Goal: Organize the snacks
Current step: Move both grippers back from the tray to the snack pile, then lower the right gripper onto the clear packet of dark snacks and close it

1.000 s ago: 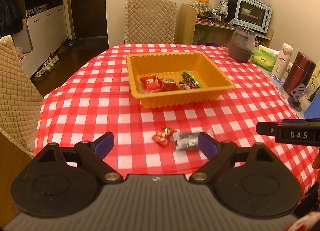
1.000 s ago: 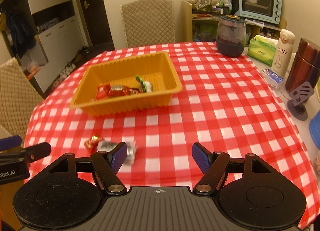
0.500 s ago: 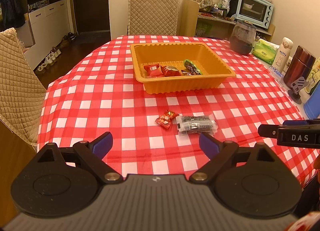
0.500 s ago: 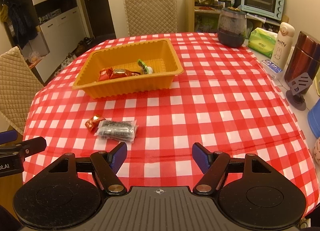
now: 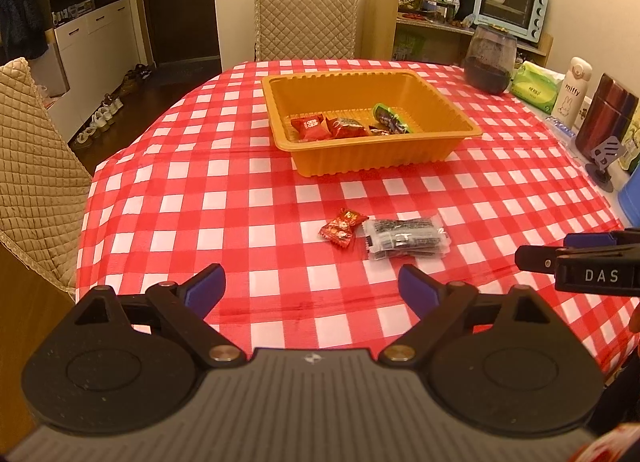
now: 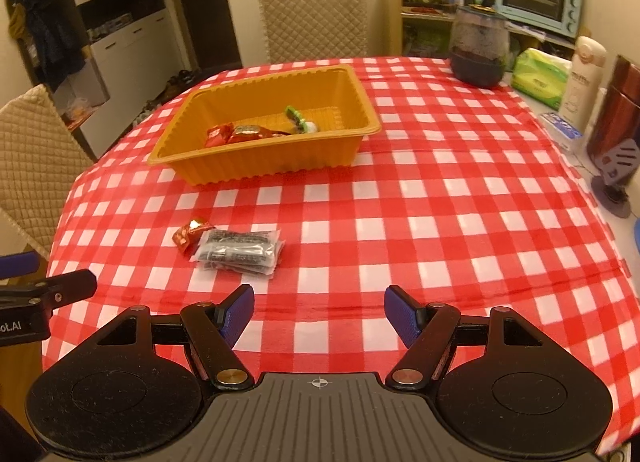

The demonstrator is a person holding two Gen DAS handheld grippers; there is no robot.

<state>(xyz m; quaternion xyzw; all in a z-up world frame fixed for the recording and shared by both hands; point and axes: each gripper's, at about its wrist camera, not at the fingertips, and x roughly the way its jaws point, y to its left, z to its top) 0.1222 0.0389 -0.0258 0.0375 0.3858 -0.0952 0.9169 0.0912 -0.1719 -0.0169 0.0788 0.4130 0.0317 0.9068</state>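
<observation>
The red-checked worktop (image 5: 224,189) holds a clear snack packet (image 5: 405,238) lying sideways; both claws (image 5: 312,288) (image 6: 319,314) are apart, holding nothing.

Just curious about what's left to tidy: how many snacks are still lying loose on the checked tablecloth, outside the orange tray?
2. A small red candy and, right beside it, a clear packet of dark snacks, both on the tablecloth in front of the orange tray. None seem hidden.

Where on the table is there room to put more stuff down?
The checked tablecloth is bare right of the orange tray, up to the dark jar. The left edge is also free. It is crowded at the right edge by the bottles.
</observation>
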